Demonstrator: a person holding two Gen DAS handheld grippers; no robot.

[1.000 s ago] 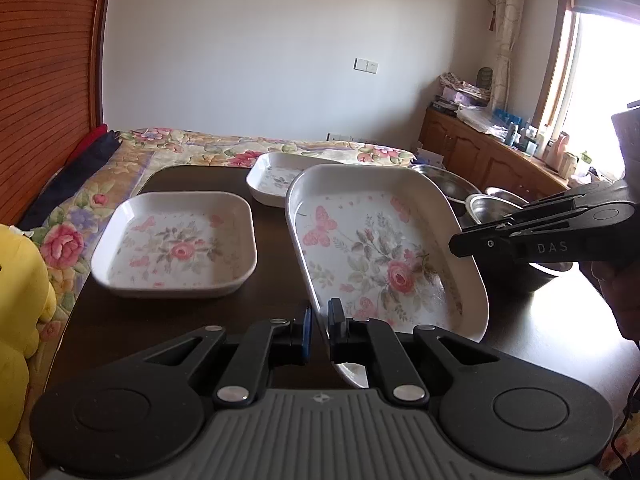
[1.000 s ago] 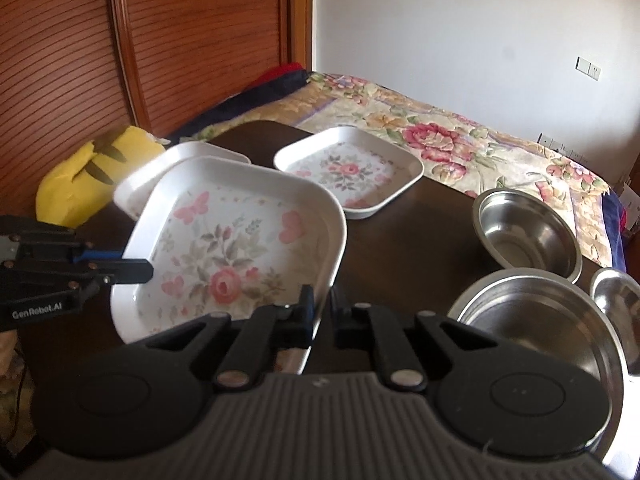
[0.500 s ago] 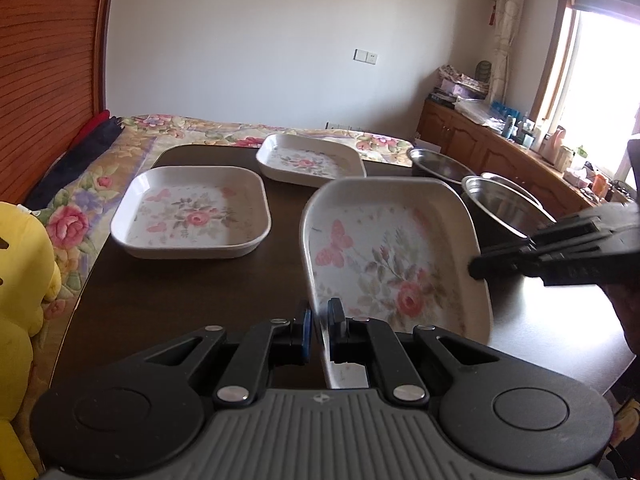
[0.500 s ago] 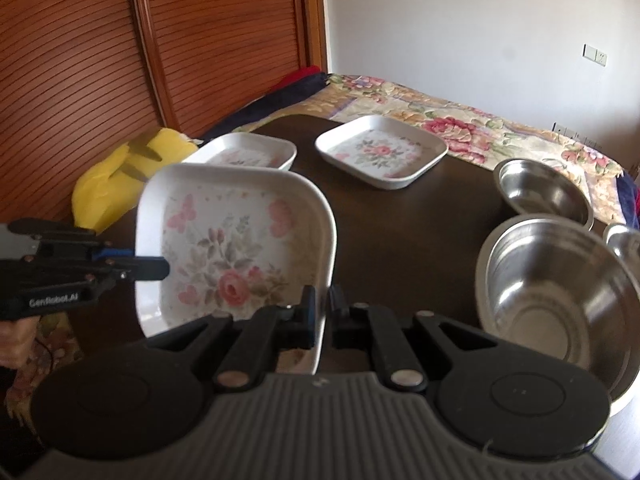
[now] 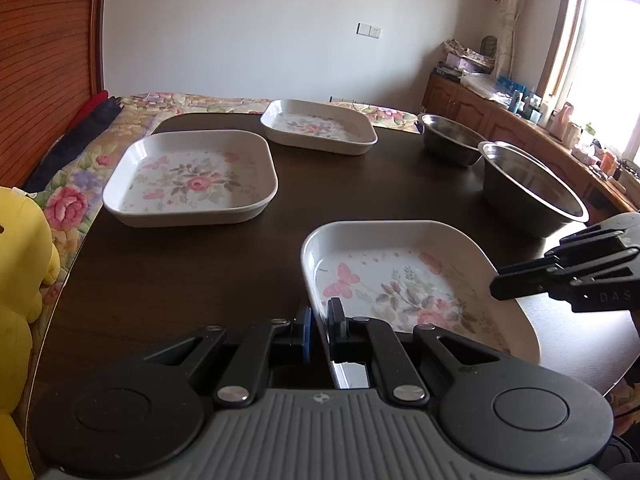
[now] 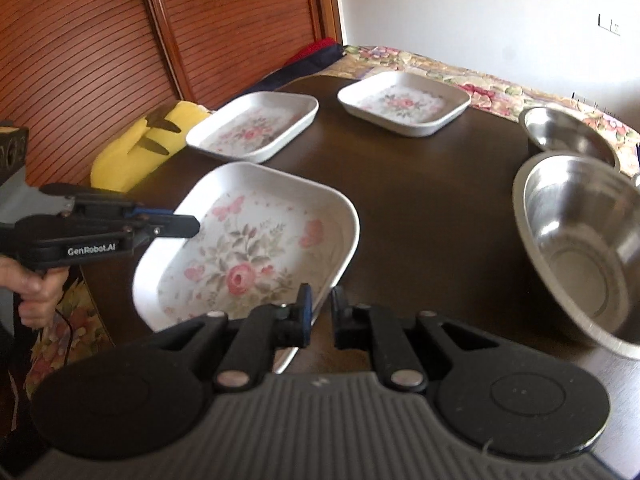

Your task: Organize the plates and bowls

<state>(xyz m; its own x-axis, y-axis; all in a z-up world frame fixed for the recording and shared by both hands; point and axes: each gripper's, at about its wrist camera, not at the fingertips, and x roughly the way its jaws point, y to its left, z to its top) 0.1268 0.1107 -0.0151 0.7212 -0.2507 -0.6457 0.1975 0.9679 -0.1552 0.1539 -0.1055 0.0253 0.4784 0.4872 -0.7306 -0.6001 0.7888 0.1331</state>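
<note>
Both claws pinch opposite rims of the large white square floral plate (image 5: 404, 280): left gripper (image 5: 319, 326) clamped narrow, right gripper (image 6: 319, 312) likewise, though looser. Since a second ago the plate has sunk to the dark wooden table (image 5: 180, 276), near 2 smaller floral plates (image 5: 192, 176), probably for release.

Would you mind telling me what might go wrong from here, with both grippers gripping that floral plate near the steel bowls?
1. The left gripper and right gripper each pinch only a rim of the floral plate; uneven motion could twist it loose.
2. The large steel bowl sits close beside the plate; a sideways swing might knock it.
3. The plate is near the table edge, so a slip could send it to the floor.
</note>
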